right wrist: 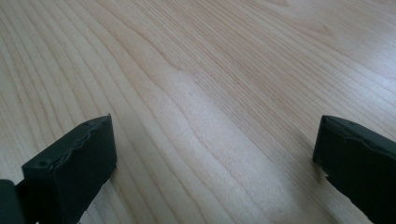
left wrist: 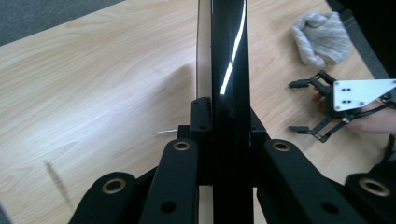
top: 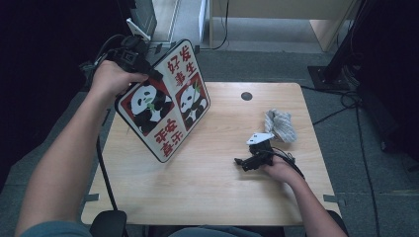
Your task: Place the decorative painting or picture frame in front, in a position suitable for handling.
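High view looks down on the table (top: 207, 197); both gripper views sit close above its wood.

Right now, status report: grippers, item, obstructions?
Left hand-held gripper shut on panda-print board, lifted, tilted. Right hand-held gripper open, resting on wooden table. Grey cloth lies clear.

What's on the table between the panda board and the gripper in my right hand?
Nothing: in the high view, only bare wooden table lies between the panda board and the right gripper. The grey cloth lies behind that gripper.
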{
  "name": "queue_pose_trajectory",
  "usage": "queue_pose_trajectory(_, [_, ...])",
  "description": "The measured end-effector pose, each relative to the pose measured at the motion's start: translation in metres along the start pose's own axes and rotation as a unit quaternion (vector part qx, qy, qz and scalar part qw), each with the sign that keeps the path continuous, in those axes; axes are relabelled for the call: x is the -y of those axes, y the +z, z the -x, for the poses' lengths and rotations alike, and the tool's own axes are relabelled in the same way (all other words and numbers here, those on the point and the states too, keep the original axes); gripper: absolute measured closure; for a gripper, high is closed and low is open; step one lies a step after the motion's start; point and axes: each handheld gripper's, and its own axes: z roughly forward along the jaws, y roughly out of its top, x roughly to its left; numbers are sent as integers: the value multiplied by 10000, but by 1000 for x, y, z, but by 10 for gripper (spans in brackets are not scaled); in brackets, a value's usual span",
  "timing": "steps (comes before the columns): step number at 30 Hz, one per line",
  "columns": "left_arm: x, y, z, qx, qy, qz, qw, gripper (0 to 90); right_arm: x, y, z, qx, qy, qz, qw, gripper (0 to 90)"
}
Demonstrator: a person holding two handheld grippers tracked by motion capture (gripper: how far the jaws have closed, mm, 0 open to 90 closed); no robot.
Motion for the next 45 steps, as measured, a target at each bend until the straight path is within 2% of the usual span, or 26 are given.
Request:
queue_pose_trajectory(3, [3, 3, 10, 18, 55, 51, 10000, 812, 1, -1, 0, 10, 2, 13, 10000, 0])
queue_pose_trajectory(5, [5, 4, 15, 60, 1, 43, 10000, 812, 1, -1, 0, 12, 0, 14, 10000, 0])
queue_pose_trajectory(9, [11, 10, 19, 277, 106, -64, 9995, 812, 1, -1, 0, 15, 10, 14, 10000, 0])
queue_pose_trajectory(11, [12, 16, 23, 318, 68, -128, 9994, 812, 1, -1, 0, 12, 4, 12, 10000, 0])
queue_pose_trajectory(14, [13, 22, 33, 306, 231, -182, 9991, 812, 1, -1, 0, 12, 4, 12, 10000, 0])
queue_pose_trajectory(23, [13, 30, 56, 328, 326, -155, 9988, 810, 1, -1, 0, 13, 9, 12, 10000, 0])
queue_pose_trajectory(25, [13, 32, 59, 391, 319, -200, 9985, 810, 1, -1, 0, 12, 4, 10, 10000, 0])
queue_pose_trajectory(27, [13, 34, 61, 441, 400, -243, 9979, 808, 1, -1, 0, 12, 7, 12, 10000, 0])
queue_pose_trajectory(31, [15, 39, 68, 437, 483, -336, 9973, 808, 1, -1, 0, 13, 5, 11, 10000, 0])
queue_pose_trajectory(45, [5, 48, 64, 494, 174, -282, 9982, 805, 1, -1, 0, 11, 5, 9, 10000, 0])
